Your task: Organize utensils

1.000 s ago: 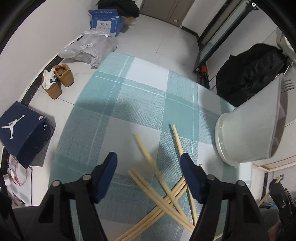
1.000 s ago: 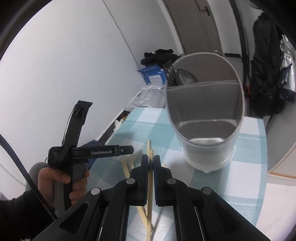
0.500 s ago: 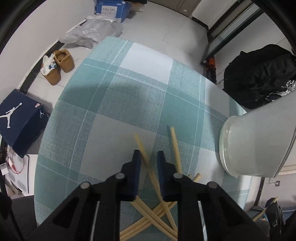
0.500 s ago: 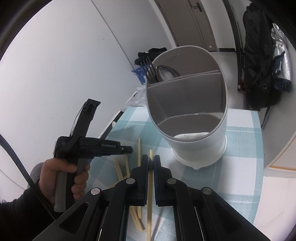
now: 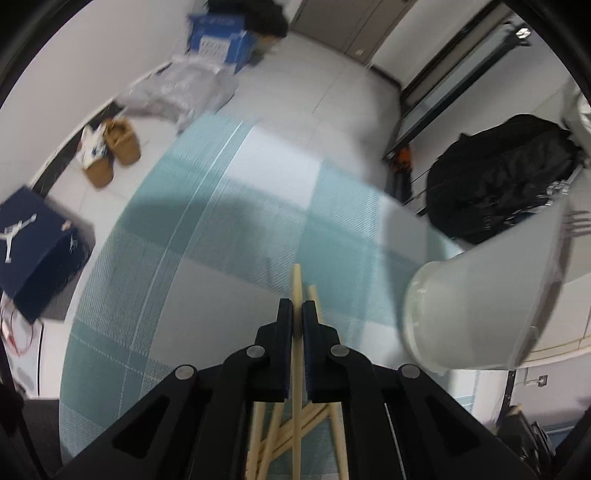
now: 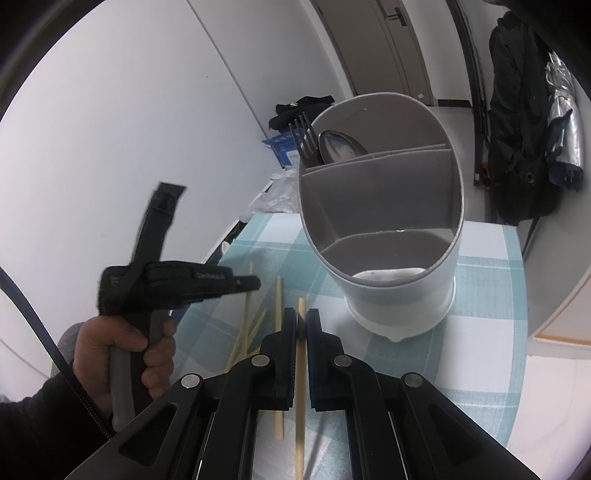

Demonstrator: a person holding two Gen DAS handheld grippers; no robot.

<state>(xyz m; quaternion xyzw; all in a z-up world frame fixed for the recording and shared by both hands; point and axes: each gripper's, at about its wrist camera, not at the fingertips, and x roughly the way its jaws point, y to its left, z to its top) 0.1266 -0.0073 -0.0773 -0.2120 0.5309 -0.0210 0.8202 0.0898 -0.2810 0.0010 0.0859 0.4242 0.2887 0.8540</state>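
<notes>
both wrist views look steeply down, close (sharing the caddy (image 5: 476, 306)).

The fork (image 5: 576, 222) is getting cut off behind the holder (image 5: 480, 310). Motion is blurring the shoes (image 5: 110, 151), and the box (image 5: 221, 35) lettering is perhaps unreadable.

Chopsticks (image 5: 296, 291) looking like pale wood, smooth, matt. Holder (image 6: 384, 236) looking like matt grey plastic, smooth walls. Fork (image 6: 306, 142) and spoon (image 6: 340, 147) inside looking like shiny metal. Tablecloth (image 5: 207, 258) looking like woven cloth, a bit rough, teal and white. Gripper fingers (image 6: 291, 332) looking like black matt plastic.
</notes>
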